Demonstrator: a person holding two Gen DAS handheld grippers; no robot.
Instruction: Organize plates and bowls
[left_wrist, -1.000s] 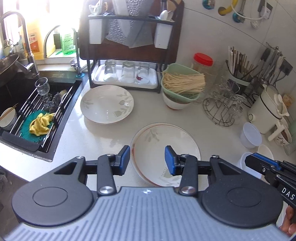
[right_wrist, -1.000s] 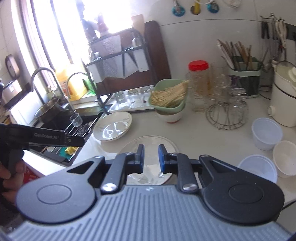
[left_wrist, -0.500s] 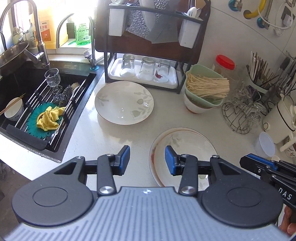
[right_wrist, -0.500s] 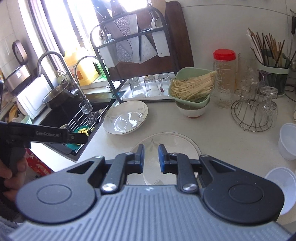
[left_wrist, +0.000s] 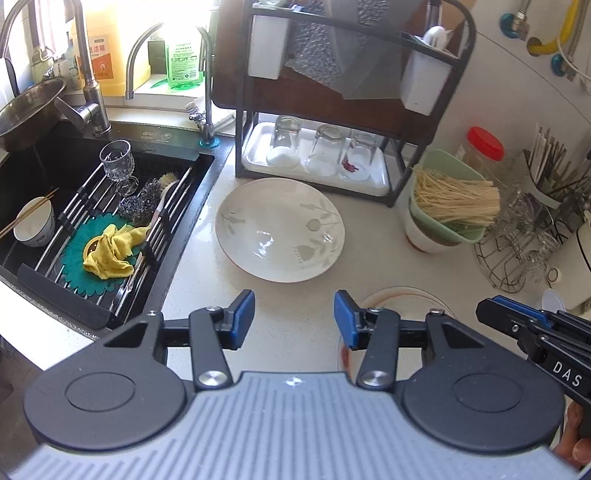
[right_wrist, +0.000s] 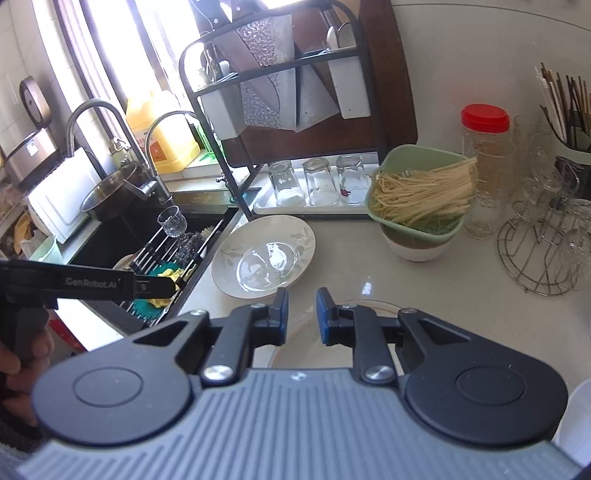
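Sunlit kitchen worktop (left_wrist: 369, 266) beside the sink. A pale leaf-print plate (left_wrist: 280, 229) sits just near of the dish rack (left_wrist: 354, 110), with a brown-rimmed plate (left_wrist: 402, 295) closer in. Left hand-held gripper (left_wrist: 294, 318) has just been widening, nothing between its pads – released. Right hand-held gripper (right_wrist: 302, 314) is pinched nearly closed, empty too. Glazed ceramic looks stiff, slick and breakable – I'd grab at the raised rim.

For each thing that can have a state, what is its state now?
left gripper: open, empty; jaws have just been opening
right gripper: nearly closed, empty
leaf-pattern plate: flat on counter, empty
brown-rimmed plate: on counter, partly hidden
three glasses: upside down on tray
green basket: holds noodles
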